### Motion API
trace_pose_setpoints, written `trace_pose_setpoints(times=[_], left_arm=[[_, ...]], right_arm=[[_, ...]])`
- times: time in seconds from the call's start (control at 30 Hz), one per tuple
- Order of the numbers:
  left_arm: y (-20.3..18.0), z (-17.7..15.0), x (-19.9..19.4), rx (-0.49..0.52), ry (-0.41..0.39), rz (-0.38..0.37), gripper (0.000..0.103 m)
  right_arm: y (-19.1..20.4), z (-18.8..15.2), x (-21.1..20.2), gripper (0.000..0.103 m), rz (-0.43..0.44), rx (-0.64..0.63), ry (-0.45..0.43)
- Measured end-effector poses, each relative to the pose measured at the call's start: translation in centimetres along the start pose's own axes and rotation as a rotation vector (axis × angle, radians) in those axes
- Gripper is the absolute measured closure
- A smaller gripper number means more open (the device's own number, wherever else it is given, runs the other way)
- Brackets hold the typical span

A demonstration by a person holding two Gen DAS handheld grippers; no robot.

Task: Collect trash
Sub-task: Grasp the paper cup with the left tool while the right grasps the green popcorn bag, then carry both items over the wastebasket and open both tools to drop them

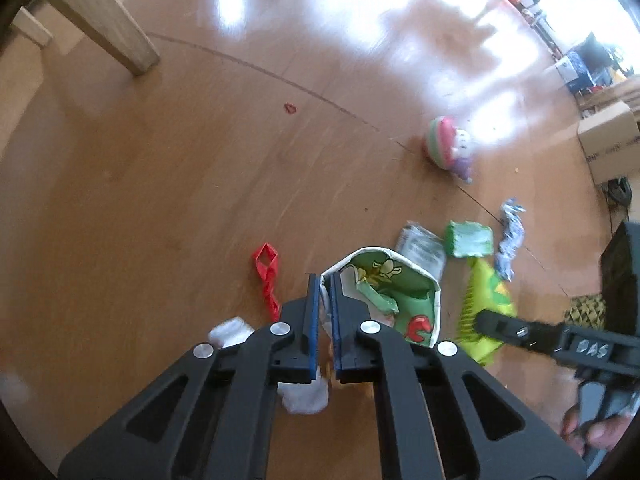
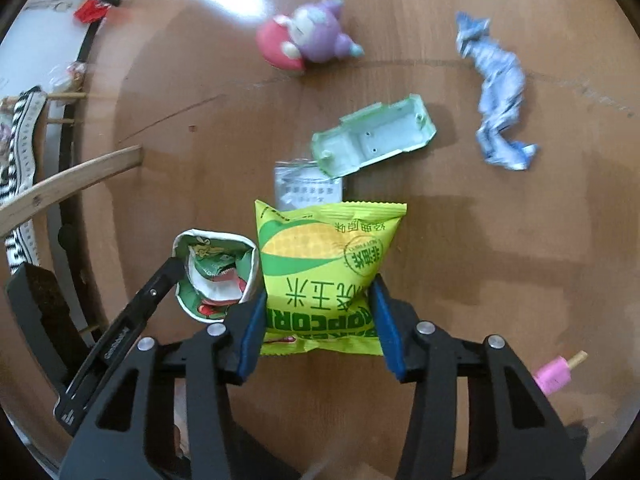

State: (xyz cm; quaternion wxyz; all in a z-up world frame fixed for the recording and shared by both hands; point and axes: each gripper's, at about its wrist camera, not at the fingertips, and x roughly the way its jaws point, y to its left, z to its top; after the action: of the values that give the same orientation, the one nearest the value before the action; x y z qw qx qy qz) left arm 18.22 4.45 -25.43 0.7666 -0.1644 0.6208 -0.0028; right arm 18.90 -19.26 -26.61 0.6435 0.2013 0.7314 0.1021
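Squeezing the puffy, light popcorn bag near its bottom seam on the floor, the right tool is half-closed; the left tool is seemingly pinching the flimsy paper cup rim beside it.

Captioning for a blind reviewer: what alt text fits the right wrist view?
The right gripper fingers squeeze a yellow popcorn bag on a wooden floor, beside a crumpled paper cup pinched by the left gripper.
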Motion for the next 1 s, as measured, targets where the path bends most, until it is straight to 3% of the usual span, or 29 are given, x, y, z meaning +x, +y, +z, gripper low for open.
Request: trace_pose_setpoints(times=[0.17, 0.4, 0.57, 0.77, 0.9, 1.0], left_arm=[[-2.1, -1.3, -6.8, 0.087, -0.019, 0.056, 0.099], [-5.3, -5.0, -20.3, 0.138, -0.058, 0.135, 0.099], [-7.3, -8.5, -29.1, 0.170, -0.101, 0.127, 0.099], [-7.7, -11.9, -34.4, 0.180, -0.179, 0.124, 0.099], [-7.3, -11.9, -34.5, 0.109, -0.189, 0.072, 0.099], [-8.0, -11.4, -33.6, 0.112, -0.174, 0.058, 0.099]], right_arm=[[2.6, -3.0, -8.1, 0.055, -0.049, -0.098, -0.062], [7.0, -9.3, -22.3, 0.055, -0.103, -0.251, -0.190], [8.6, -14.4, -29.9, 0.055, -0.099, -0.325, -0.255], [7.3, -18.0, -31.9, 0.055, -0.048, -0.325, -0.283], [6.1, -18.0, -31.0, 0.055, -0.032, -0.288, -0.259], [5.3, -17.6, -30.7, 0.054, -0.045, -0.283, -0.265]])
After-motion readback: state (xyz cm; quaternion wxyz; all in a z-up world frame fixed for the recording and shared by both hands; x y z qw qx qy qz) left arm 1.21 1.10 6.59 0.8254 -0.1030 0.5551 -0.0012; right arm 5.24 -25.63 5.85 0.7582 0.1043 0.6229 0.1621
